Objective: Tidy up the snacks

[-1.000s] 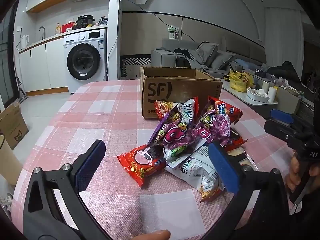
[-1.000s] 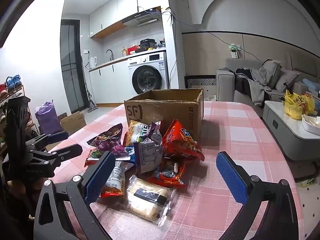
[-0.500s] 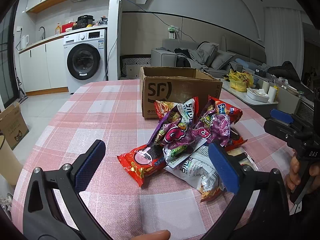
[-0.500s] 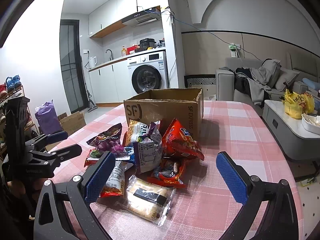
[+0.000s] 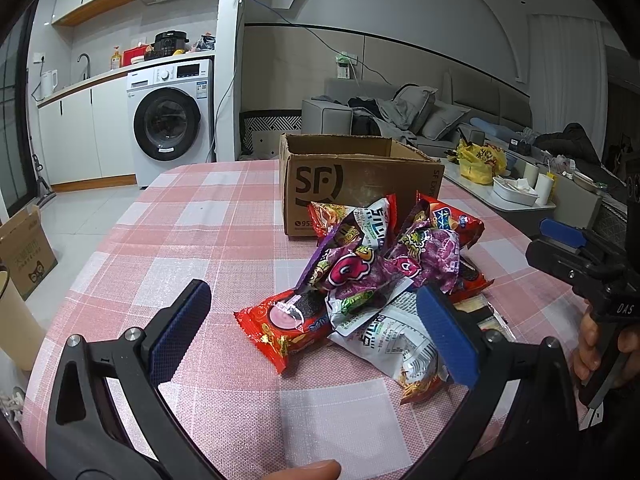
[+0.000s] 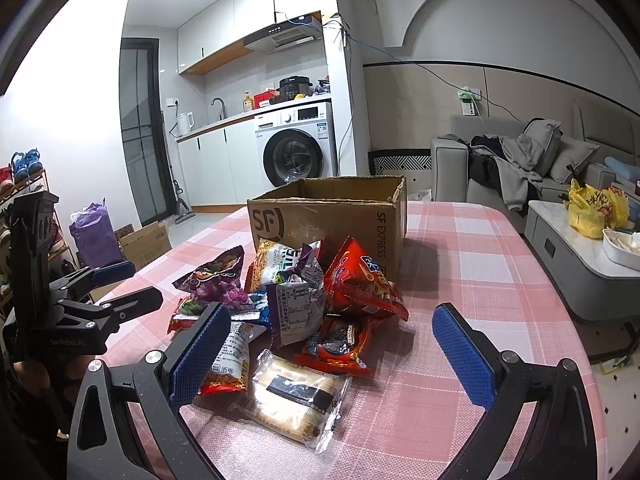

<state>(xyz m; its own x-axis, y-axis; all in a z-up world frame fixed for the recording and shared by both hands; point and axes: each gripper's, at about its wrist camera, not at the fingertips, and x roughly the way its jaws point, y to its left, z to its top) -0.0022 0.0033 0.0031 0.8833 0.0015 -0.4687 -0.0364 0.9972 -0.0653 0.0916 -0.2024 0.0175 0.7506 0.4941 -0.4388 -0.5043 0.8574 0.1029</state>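
— What are the grippers holding?
— Nothing. The left gripper and the right gripper both gape wide, hovering near the snack pile.
— And the pile?
— On the pink checked tablecloth, against the SF cardboard box.

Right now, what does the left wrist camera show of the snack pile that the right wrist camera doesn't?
Only the left wrist view shows the pink-cream sandwich cookie pack lying at the pile's near edge. Only the right wrist view shows the clear-wrapped cake lying flat at the front. Both show the open SF cardboard box behind the pile, the checked tablecloth, and both grippers, left gripper and right gripper, open and empty.
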